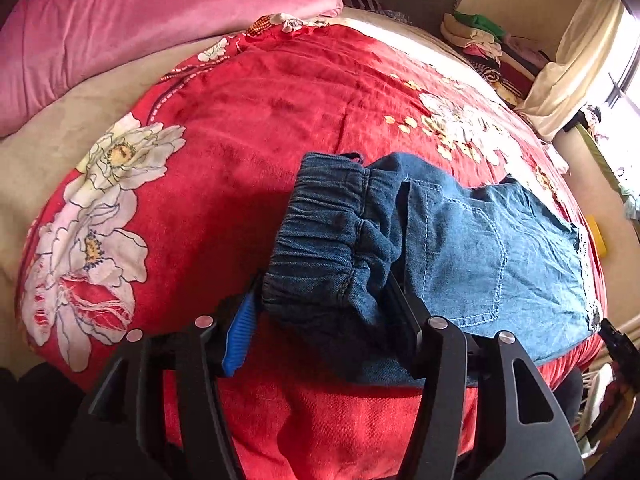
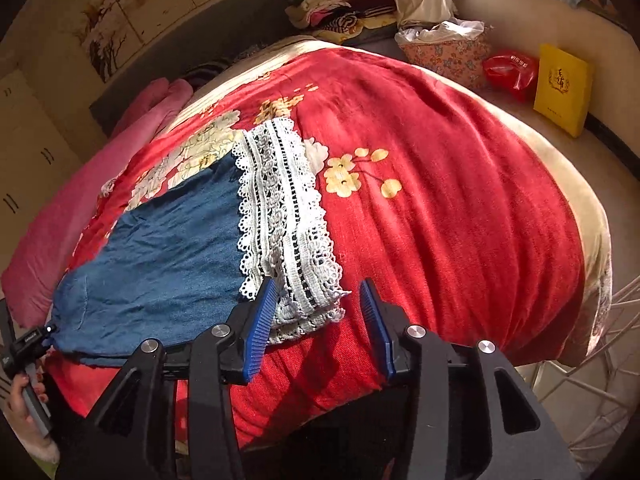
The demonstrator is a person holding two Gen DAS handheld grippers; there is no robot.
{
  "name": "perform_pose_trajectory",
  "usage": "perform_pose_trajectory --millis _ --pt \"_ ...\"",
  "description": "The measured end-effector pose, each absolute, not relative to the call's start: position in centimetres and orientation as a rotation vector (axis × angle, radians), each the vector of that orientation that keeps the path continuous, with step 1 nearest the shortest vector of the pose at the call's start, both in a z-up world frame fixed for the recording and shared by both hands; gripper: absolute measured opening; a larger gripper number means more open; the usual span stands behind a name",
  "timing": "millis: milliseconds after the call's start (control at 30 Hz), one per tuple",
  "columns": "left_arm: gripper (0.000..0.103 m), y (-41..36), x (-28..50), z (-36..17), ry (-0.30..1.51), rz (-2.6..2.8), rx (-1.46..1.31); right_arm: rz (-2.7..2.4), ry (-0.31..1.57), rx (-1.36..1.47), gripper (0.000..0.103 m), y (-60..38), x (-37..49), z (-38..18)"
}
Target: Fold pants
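Blue denim pants (image 1: 472,248) with an elastic waistband (image 1: 324,240) and white lace hems (image 2: 284,216) lie flat on a red floral blanket (image 1: 248,128). My left gripper (image 1: 320,320) has its jaws wide apart around the waistband end, which bunches between the fingers. My right gripper (image 2: 316,320) is open at the lace hem end; the lace corner lies between its blue pads (image 2: 260,324), with the jaws apart. The left gripper also shows at the far left of the right wrist view (image 2: 28,344).
A pink quilt (image 1: 140,20) lies at the bed's head. Stacked clothes (image 2: 340,12) sit at the far side. A floral box (image 2: 448,56), a red bag (image 2: 508,72) and a yellow box (image 2: 564,88) stand beside the bed. A white wire rack (image 2: 592,360) is at right.
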State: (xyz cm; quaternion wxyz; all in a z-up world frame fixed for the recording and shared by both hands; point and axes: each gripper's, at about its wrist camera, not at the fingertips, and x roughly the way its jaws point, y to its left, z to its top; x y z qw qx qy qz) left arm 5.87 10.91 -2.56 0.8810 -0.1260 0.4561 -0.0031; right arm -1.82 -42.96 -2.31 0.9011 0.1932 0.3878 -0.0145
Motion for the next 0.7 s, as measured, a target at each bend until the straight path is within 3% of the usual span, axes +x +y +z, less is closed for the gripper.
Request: perform_pose_trajectory --millis 400,700 --pt "0.068 6.0 4.7 3.4 0.794 -0.078 -0.144 0.147 0.781 0.241 0.047 -35.6 -0.5 0.1" --pt "0.069 -6.3 7.7 -0.5 0.89 -0.346 0.008 0.193 0.854 0.22 0.05 -32.6 1.2 -2.0"
